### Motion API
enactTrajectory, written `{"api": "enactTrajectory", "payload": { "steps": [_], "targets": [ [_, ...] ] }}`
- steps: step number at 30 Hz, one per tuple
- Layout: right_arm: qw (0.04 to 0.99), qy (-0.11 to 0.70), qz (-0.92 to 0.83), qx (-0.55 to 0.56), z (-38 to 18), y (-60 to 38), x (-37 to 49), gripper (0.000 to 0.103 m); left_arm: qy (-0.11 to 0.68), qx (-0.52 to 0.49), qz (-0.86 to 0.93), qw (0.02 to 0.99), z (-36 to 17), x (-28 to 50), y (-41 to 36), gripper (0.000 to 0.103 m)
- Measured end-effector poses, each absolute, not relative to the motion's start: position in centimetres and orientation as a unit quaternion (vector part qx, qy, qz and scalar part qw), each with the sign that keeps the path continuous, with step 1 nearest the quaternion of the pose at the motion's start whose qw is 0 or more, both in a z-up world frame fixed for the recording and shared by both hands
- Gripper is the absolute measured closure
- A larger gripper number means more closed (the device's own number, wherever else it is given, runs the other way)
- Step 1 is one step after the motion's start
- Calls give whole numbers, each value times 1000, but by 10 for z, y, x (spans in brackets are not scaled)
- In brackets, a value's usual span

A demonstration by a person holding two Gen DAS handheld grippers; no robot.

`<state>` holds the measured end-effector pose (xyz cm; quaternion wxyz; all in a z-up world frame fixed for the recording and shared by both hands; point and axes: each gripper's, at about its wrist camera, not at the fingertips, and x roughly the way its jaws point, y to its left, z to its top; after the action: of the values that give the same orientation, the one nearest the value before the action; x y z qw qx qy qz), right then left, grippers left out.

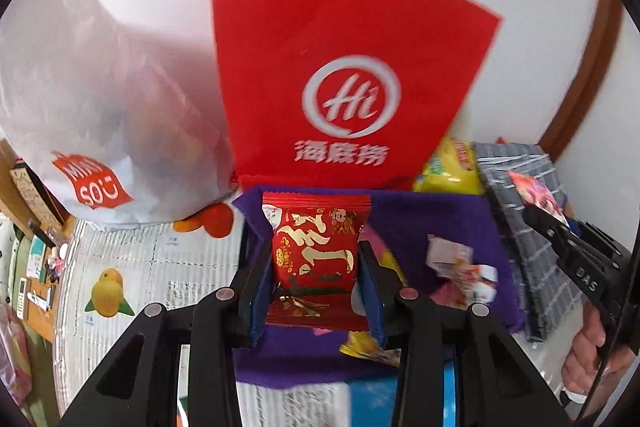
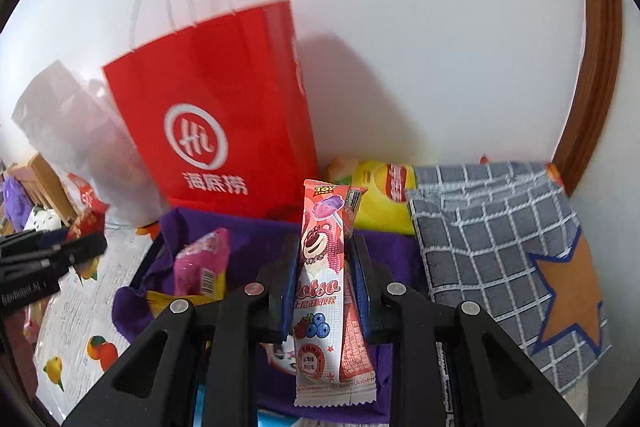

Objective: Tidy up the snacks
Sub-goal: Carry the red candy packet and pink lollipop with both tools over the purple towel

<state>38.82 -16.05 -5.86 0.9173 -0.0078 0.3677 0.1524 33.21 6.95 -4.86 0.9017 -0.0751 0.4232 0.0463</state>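
My left gripper [image 1: 316, 259] is shut on a red snack packet with gold print [image 1: 316, 251], held above a purple-lined box [image 1: 436, 223] with several loose snacks in it. My right gripper [image 2: 325, 267] is shut on a long pink Lotso snack packet [image 2: 320, 287], held upright over the same purple box [image 2: 256, 239]. The right gripper also shows at the right edge of the left wrist view [image 1: 536, 211], holding the pink packet [image 1: 532, 191]. The left gripper shows at the left edge of the right wrist view [image 2: 96, 241].
A red Haidilao paper bag [image 1: 344, 67] [image 2: 224, 115] stands behind the box against the wall. A white Miniso plastic bag [image 1: 96, 115] lies to its left. A yellow chip bag [image 2: 380, 195] and a grey checked fabric box [image 2: 500, 243] are to the right. A fruit-print cloth [image 1: 140, 267] covers the table.
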Motion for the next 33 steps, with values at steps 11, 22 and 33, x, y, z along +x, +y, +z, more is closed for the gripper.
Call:
{"api": "enactTrajectory", "payload": {
  "steps": [11,22,33],
  "targets": [
    [890,434,142,-9,-100,-178,423,78,452,-104,48,885,-84,347,94,66],
    [879,456,140,-24,-113,-176,430,78,462,-99,47,880,-89,352,90,66],
    [861,487,139,-31,-129,-174,437,78,480,-98,41,871,-95,358,89,66]
  ]
}}
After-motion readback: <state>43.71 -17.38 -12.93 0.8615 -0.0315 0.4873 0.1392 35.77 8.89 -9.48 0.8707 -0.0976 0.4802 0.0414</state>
